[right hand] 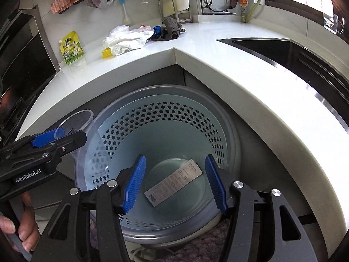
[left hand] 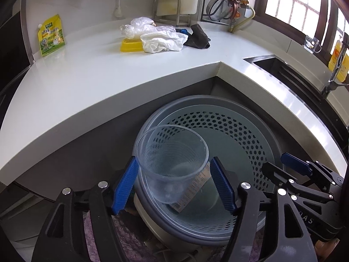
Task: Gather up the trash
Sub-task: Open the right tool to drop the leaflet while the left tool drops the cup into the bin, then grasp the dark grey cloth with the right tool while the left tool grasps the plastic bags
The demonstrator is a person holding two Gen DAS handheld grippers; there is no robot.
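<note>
A: Where is the clear plastic cup (left hand: pixel 172 166)?

B: Above the grey perforated bin (left hand: pixel 229 131), between the left gripper's (left hand: pixel 174 185) blue pads. The jaws stand wide; the pads seem just clear of the cup's sides, so I cannot tell that it is gripped.

A: And the right gripper (right hand: pixel 175 183)?

B: Open, empty, over the bin's mouth. A paper label (right hand: pixel 173 182) lies on the bin's floor. Behind the bin, crumpled white bags (right hand: pixel 126 39) sit on the countertop (right hand: pixel 240 69).
</note>
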